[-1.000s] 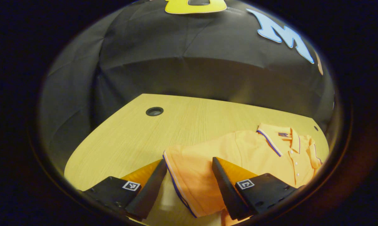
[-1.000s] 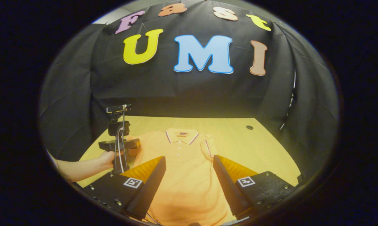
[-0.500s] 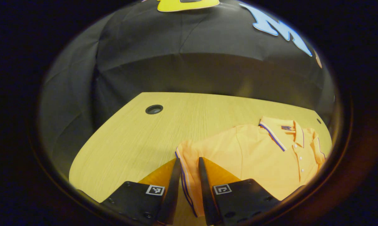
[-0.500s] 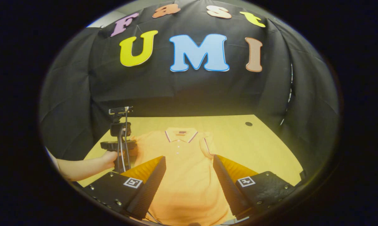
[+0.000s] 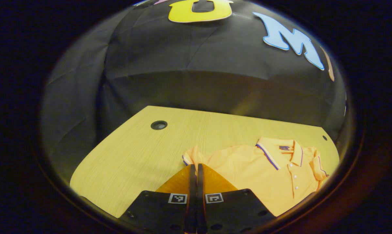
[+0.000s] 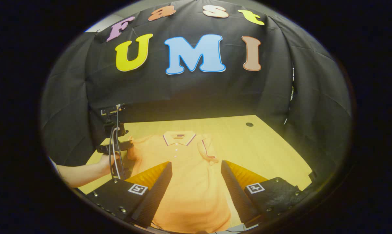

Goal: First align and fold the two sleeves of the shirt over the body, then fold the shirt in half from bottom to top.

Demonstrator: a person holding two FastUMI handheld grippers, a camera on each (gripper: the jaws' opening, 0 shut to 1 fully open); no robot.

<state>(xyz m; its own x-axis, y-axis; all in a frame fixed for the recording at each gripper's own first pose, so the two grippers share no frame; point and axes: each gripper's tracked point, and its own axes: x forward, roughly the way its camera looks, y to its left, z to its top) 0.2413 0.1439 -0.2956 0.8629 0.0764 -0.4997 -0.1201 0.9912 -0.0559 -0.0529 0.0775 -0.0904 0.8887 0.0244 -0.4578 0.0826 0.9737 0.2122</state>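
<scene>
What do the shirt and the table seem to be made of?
Shirt: looks like soft matte knit fabric, likely cotton polo; it drapes and bunches at the sleeve, with striped collar trim and small buttons. Table: pale wood-grain surface, smooth, probably laminate; fine straight grain lines and a round cable hole.

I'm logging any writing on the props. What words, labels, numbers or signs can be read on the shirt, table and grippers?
Neck label inside the shirt collar: too small to read.
Square markers on the left gripper and right gripper: coded patterns, no words.
Table: no text.
</scene>
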